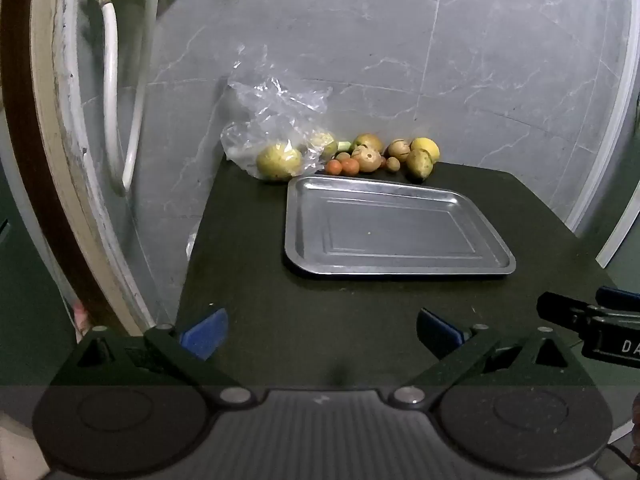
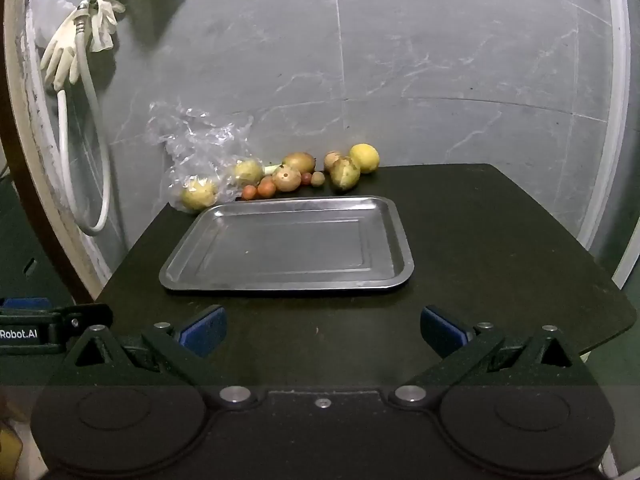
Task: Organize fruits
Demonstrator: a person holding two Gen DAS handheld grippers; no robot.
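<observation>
A bare steel tray [image 1: 396,268] [image 2: 280,284] lies on the dark table. Behind it, along the wall, sits a row of fruit: a yellow-green fruit [image 1: 279,162] [image 2: 199,195] inside a clear plastic bag [image 1: 272,120] [image 2: 192,136], small orange-red fruits [image 1: 350,166] [image 2: 266,189], brown round fruits [image 1: 368,159] [image 2: 287,178] and a yellow lemon [image 1: 426,148] [image 2: 364,157]. My left gripper [image 1: 320,334] is open near the table's front edge, well short of the tray. My right gripper [image 2: 322,332] is open too, with nothing between its fingers.
The table [image 1: 248,280] [image 2: 500,248] stands against a grey marble wall [image 1: 360,40] [image 2: 440,60]. A white hose [image 1: 110,80] [image 2: 92,140] and rubber gloves [image 2: 68,52] hang at the left. The right gripper's body [image 1: 592,324] shows at the right edge, the left one's [image 2: 40,330] at the left.
</observation>
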